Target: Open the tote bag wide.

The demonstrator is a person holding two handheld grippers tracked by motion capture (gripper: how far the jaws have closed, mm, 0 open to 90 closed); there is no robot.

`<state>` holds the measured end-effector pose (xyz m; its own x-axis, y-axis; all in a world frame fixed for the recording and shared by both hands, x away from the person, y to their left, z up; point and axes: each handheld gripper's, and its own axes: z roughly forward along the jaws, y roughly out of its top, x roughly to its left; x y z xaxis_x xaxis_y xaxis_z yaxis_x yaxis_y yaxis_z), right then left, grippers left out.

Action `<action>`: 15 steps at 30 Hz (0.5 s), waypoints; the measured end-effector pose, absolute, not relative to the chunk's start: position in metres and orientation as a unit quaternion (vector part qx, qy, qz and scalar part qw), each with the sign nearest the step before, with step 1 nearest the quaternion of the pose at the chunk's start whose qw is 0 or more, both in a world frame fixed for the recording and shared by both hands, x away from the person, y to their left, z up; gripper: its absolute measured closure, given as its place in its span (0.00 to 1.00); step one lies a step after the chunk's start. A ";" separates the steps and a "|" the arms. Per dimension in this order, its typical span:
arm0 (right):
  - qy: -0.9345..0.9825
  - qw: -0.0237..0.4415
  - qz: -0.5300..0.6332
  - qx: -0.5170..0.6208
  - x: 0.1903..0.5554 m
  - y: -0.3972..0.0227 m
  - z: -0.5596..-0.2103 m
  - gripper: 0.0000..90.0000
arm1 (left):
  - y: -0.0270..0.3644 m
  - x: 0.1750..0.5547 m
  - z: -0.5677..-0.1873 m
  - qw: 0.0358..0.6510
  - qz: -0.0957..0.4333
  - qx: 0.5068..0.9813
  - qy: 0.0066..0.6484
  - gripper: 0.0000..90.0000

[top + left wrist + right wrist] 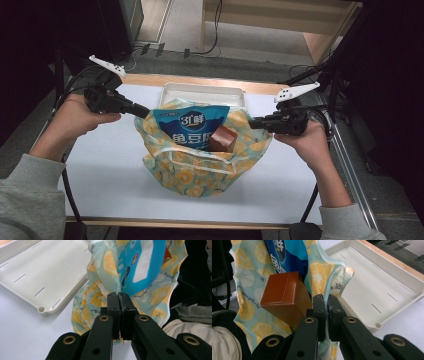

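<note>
A light-blue cloth bag (200, 167) printed with lemon slices lies mid-table, its mouth held wide. Inside it stand a blue snack packet (192, 127) and a brown box (223, 139). My left gripper (146, 113) pinches the bag's left rim; in the left gripper view the jaws (119, 298) are shut on the lemon fabric (100, 293). My right gripper (251, 123) pinches the right rim; in the right gripper view its jaws (326, 300) clamp the bag's piped edge (329, 280), with the brown box (280, 290) and blue packet (287, 255) just beyond.
A shallow white tray (202, 90) sits behind the bag at the table's far edge, and it also lies beside the bag as the tray (37, 275) and the tray (377, 282) in the gripper views. Bare white tabletop (105, 170) spreads in front and to both sides. Cables hang off the table's sides.
</note>
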<state>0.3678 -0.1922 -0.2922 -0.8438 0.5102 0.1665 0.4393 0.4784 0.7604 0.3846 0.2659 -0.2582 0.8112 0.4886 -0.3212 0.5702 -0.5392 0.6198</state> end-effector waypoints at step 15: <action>0.854 0.021 0.439 0.280 0.368 -0.189 -0.322 0.97 | 0.273 0.374 -0.294 0.392 -0.057 0.863 0.312 1.00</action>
<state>0.3682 -0.1893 -0.3218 -0.8425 0.4963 0.2094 0.4593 0.4588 0.7606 0.3736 0.2729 -0.2944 0.7988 0.4939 -0.3436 0.5836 -0.4973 0.6419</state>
